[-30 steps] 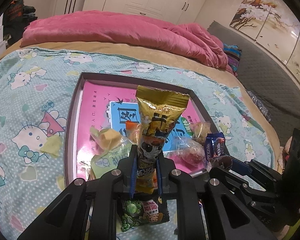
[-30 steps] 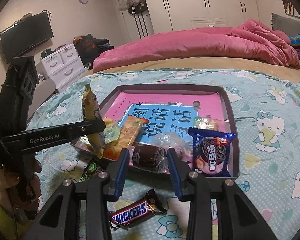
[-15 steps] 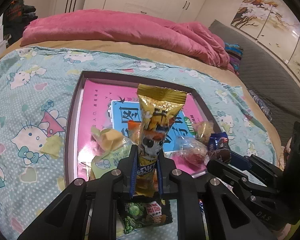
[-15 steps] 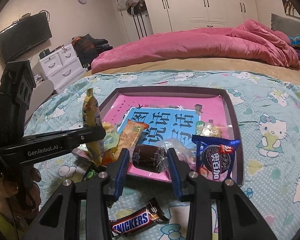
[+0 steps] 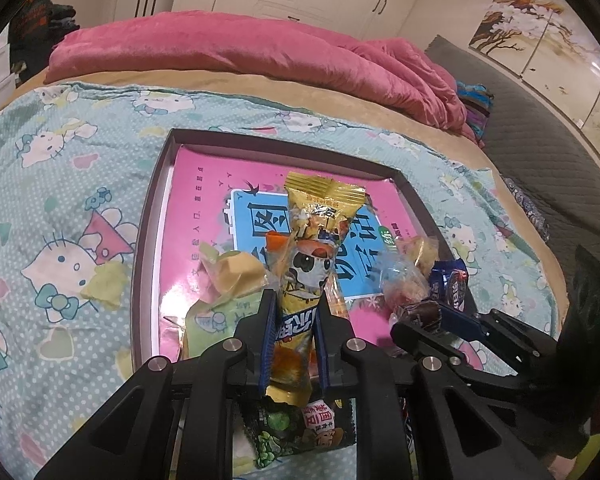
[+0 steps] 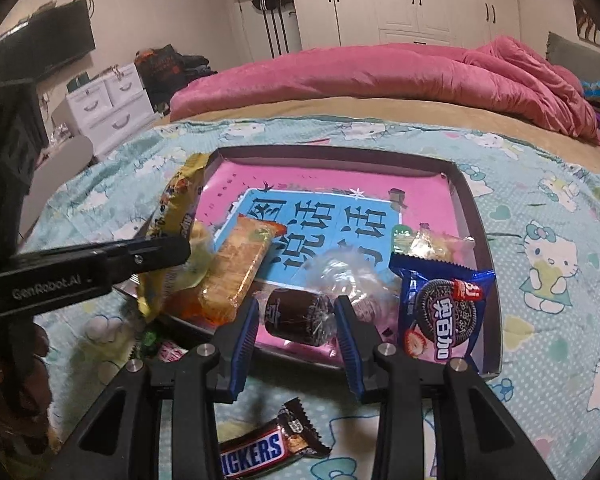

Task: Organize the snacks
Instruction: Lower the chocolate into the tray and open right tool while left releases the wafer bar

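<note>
Bed [image 6: 540,184] with cartoon-cat sheet, shallow tray [image 6: 470,208], Snickers bar [image 6: 260,446], apparently green snack packet [image 5: 300,434]

The Snickers bar [image 6: 268,446] runs off the bottom edge (its first letter hidden), and the green packet [image 5: 300,436] lies half covered.

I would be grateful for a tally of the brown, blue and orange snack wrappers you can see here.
Brown: 2, the wrapped cake and the Snickers bar
Blue: 1, the cookie pack
Orange: 1, the biscuit pack
Total: 4
</note>
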`<state>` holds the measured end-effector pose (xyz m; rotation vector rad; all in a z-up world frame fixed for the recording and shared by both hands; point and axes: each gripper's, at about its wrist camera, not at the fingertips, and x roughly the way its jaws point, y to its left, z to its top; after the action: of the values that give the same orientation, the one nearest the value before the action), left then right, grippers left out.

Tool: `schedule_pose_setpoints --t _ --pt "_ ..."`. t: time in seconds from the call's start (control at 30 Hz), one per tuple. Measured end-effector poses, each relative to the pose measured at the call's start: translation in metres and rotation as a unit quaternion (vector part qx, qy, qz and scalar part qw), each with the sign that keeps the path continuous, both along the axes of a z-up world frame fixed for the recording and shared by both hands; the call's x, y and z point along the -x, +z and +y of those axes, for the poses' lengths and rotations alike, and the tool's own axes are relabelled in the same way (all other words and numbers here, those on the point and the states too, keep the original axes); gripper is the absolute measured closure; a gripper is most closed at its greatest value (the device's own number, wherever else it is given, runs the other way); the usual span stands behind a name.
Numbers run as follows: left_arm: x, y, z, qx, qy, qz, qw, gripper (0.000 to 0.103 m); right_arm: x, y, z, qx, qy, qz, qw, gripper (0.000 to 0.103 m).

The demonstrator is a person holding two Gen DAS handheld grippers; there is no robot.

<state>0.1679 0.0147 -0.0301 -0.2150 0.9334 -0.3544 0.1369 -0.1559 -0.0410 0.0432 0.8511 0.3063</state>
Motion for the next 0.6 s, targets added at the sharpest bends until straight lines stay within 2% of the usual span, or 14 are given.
schedule_pose_setpoints --t 0.27,0.33,0.43,0.5,0.6 --pt "0.002 0.001 0.002 0.002 0.002 0.006 1.0000 0.083 0.002 -0.006 -0.004 0.005 -0.007 0.010 1.000 0.063" --pt "0.002 0.001 0.003 0.001 0.003 0.008 1.0000 0.082 0.003 -0.003 -0.007 0.000 -0.010 0.009 1.000 0.053" --pt "0.002 0.001 0.004 0.000 0.004 0.011 0.9999 0.081 0.006 0.000 -0.012 -0.010 -0.018 0.008 1.000 0.050" --pt "0.002 0.001 0.005 0.000 0.006 0.012 0.9999 0.079 0.008 0.002 -0.016 -0.019 -0.021 0.010 1.000 0.050" --pt "0.002 0.001 0.006 0.000 0.009 0.014 0.9999 0.071 0.011 0.006 -0.022 -0.030 -0.025 0.009 0.999 0.050"
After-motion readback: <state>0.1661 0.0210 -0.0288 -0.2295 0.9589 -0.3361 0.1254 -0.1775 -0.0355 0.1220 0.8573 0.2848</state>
